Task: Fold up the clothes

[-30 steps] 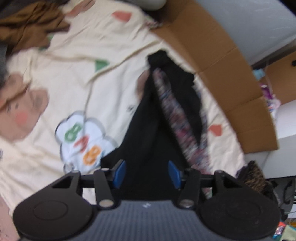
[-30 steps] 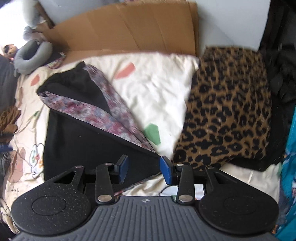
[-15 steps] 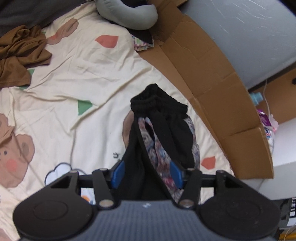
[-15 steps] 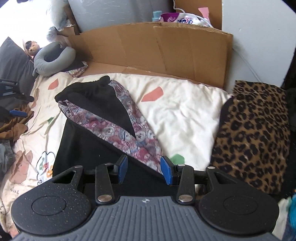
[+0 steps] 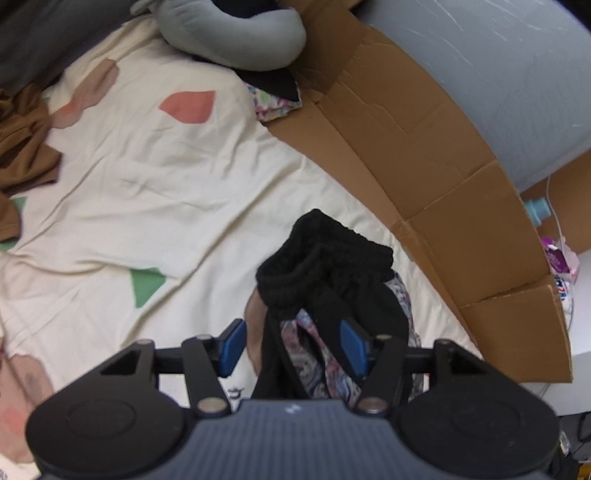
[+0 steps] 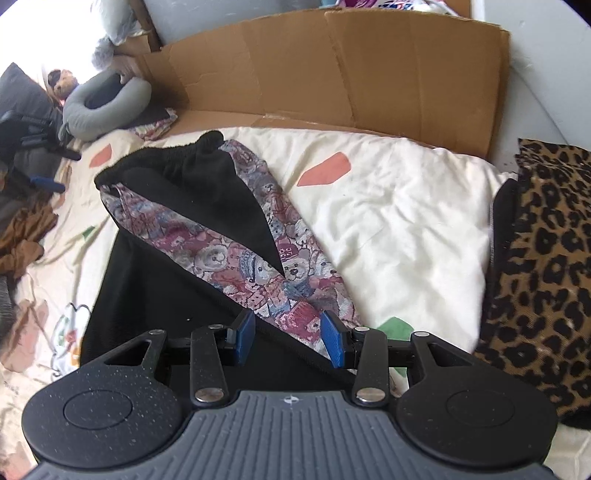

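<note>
Black garment with teddy-bear print lining (image 6: 236, 251) lies flat on the cream bed sheet (image 6: 388, 206). Left tongs (image 5: 291, 343): jaws opening, bunched black waistband (image 5: 325, 258) just ahead and between the pads, no pad pressing. Right tongs (image 6: 288, 336): parted over the printed hem edge, not clamped. Cardboard sheet (image 6: 332, 74) borders the bed's far side; leopard-print fabric (image 6: 546, 258) at right; open sheet between. Since a second ago the left view has closed in on the waistband; the grey neck pillow (image 5: 236, 33) has come into it.

Two wrist fisheyes, steeply downward, close over the shared black garment (image 5: 332, 280) (image 6: 207, 192)
</note>
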Tool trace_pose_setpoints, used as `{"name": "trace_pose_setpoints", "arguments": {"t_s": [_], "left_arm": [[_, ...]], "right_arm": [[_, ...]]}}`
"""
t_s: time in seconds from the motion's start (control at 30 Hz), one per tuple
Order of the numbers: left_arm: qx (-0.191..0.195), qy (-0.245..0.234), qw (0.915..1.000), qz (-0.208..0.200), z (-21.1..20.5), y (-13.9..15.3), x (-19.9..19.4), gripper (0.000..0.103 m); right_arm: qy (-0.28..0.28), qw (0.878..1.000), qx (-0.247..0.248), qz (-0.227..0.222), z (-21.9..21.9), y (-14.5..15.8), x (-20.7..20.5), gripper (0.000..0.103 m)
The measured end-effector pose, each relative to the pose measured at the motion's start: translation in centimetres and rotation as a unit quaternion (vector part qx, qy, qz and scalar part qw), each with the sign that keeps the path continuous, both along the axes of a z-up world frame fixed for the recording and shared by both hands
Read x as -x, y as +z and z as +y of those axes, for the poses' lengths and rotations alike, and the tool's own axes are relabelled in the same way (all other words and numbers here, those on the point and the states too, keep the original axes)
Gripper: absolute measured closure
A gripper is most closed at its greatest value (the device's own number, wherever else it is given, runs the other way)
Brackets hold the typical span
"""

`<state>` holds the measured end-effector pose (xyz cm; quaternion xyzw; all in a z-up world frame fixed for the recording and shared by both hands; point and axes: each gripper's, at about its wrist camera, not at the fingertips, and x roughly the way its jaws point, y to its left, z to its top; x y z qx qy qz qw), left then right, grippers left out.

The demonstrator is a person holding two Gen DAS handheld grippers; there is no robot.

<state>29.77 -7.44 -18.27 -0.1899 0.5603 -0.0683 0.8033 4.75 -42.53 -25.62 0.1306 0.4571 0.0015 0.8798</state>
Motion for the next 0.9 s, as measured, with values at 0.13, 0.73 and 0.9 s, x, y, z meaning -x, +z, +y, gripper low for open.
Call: {"name": "trace_pose_setpoints", "arguments": {"t_s": [0.13, 0.73, 0.9], "left_arm": [[0.007, 0.009, 0.9997, 0.021, -0.6, -2.5, -1.0, 0.043], [0.038, 0.019, 0.9988, 0.024, 0.2, -7.0, -1.9, 0.062], [0.056, 0.015, 0.9983, 0.013, -0.8, -6.3, -2.4, 0.084]], "right_arm": [[0.015, 1.000, 0.008, -0.011, 0.9, -1.2, -0.8, 0.057], [0.095, 0.989, 0.101, -0.047, 6.7, -5.6, -2.6, 0.047], [0.084, 0.989, 0.118, -0.044, 6.0, -5.7, -2.5, 0.047]]}}
